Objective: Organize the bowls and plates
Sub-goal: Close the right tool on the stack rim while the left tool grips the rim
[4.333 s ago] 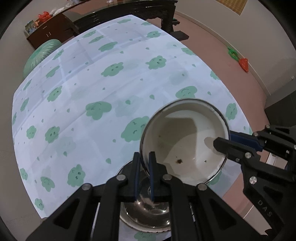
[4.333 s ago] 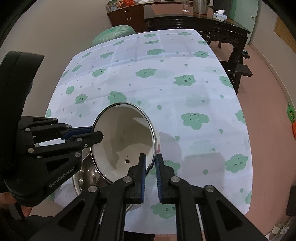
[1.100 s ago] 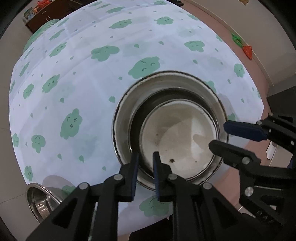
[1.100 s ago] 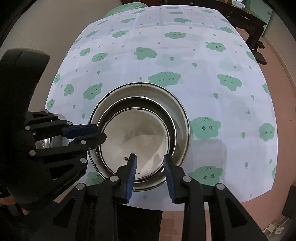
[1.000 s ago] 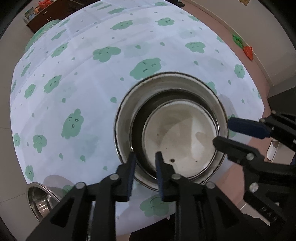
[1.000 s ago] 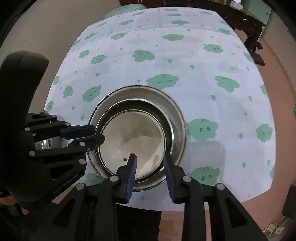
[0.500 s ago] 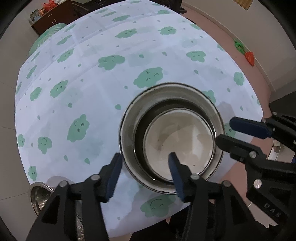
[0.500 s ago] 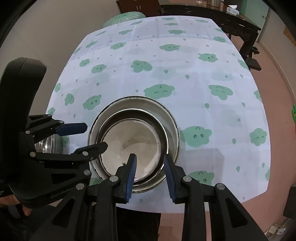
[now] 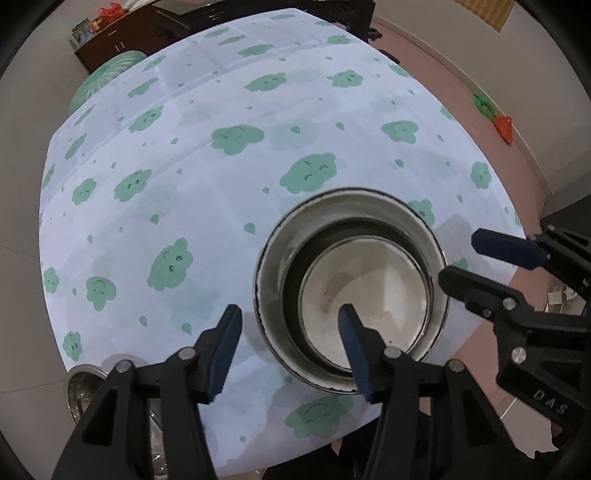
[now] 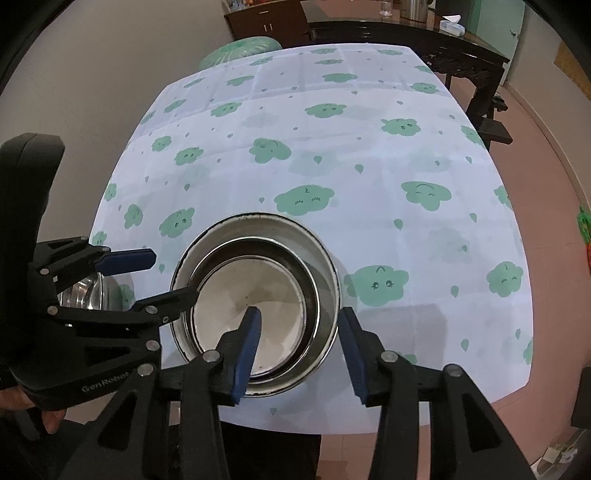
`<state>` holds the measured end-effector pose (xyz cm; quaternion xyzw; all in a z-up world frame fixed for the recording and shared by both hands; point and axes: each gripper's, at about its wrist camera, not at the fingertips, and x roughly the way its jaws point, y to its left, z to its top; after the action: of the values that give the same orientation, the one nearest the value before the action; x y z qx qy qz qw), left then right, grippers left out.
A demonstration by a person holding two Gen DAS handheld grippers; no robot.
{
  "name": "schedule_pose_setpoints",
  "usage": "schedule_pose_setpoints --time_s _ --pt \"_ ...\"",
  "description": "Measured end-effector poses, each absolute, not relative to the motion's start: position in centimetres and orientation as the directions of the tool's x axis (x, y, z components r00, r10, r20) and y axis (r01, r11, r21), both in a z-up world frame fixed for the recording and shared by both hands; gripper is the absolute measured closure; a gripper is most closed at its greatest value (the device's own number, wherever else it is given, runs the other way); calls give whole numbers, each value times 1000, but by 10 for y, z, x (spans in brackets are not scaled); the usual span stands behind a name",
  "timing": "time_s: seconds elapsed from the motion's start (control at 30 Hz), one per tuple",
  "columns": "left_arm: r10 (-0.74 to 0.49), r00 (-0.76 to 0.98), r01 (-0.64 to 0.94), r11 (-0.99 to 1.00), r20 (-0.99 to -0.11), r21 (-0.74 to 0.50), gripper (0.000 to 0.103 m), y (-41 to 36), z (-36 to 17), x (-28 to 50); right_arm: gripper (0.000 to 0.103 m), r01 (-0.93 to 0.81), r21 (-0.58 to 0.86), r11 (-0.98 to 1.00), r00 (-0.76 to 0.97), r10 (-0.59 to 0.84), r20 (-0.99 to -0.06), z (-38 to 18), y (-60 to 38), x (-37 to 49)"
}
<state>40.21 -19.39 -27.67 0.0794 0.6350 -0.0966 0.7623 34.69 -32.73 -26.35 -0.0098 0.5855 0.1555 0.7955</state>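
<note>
Two nested bowls sit mouth-up near the table's near edge: a cream enamel bowl inside a larger steel bowl, with what may be a further rim between them. A third, shiny steel bowl stands apart at the corner. The left gripper is spread, straddling the big bowl's wall without touching; the right gripper is opening, likewise clear of it. A cloud-print tablecloth covers the table; a dark sideboard stands behind on pinkish floor.
</note>
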Motion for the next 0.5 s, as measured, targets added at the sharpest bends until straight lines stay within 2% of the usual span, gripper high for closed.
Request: schedule_pose_setpoints --time_s 0.5 --pt "-21 136 120 993 -991 -5 48 -153 -296 404 57 -192 160 968 265 208 -942 -282 -355 365"
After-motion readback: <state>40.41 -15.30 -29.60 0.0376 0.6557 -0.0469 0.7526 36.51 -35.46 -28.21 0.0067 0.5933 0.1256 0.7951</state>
